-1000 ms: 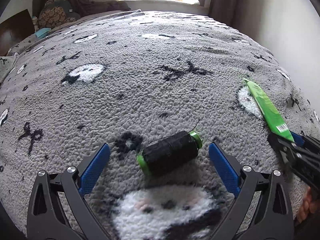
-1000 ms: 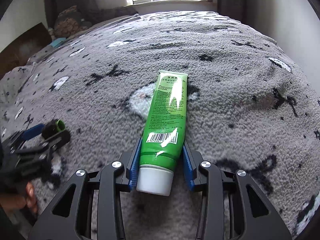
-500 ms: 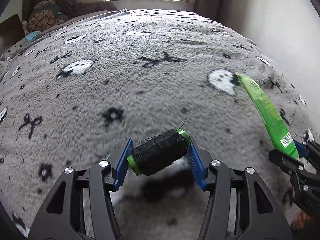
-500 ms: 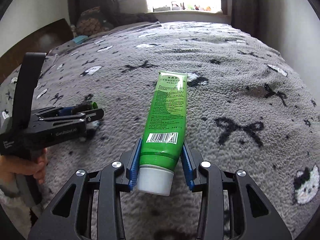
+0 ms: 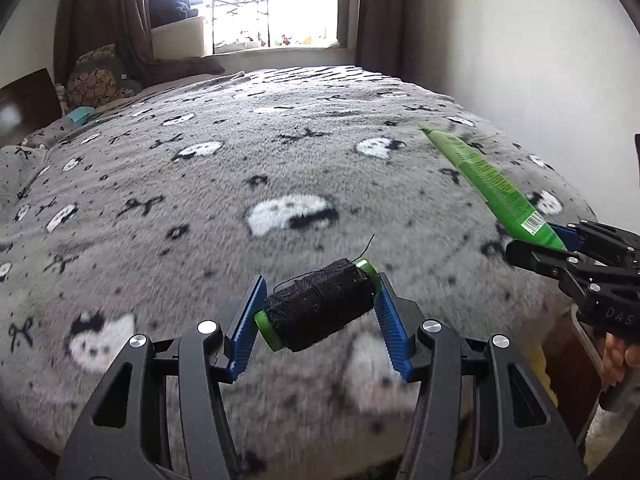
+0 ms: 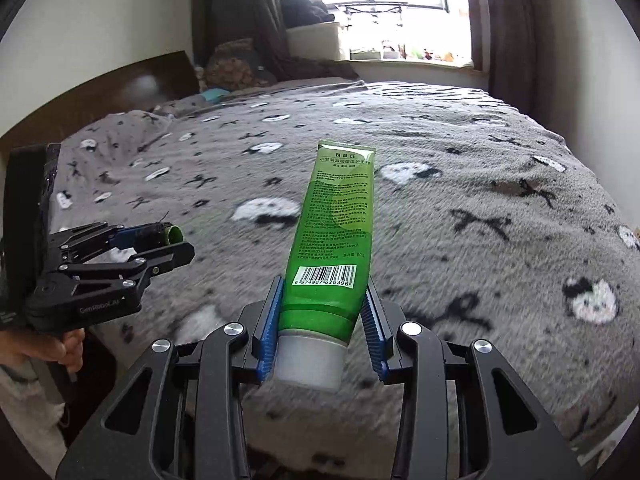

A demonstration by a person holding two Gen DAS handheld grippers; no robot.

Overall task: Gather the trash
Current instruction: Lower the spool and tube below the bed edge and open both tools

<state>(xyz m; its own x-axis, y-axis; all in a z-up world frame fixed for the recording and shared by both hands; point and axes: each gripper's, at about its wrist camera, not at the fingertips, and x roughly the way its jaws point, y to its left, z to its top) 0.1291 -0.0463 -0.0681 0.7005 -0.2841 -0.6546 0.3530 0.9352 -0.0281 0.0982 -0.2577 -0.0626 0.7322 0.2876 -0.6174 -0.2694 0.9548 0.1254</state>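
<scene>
A: Left wrist view?
B: The left tool [image 5: 318,312] tilts down over the bed [image 5: 200,200], clenched on a spool of black thread [image 5: 320,308] between its pads; its jaws closed on it moments ago. The right tool [image 5: 560,240] is off to its right.
A: Right wrist view?
B: The right tool [image 6: 322,320] grasps a green tube [image 6: 336,224], cap end nearest the camera. Only here a hand [image 6: 44,350] shows under the left tool [image 6: 156,240].

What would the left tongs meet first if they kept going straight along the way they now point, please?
Probably the grey patterned blanket on the bed. The left tongs, shut on the spool of black thread, point down at it, with nothing else visible in that line; depth is unclear.
</scene>
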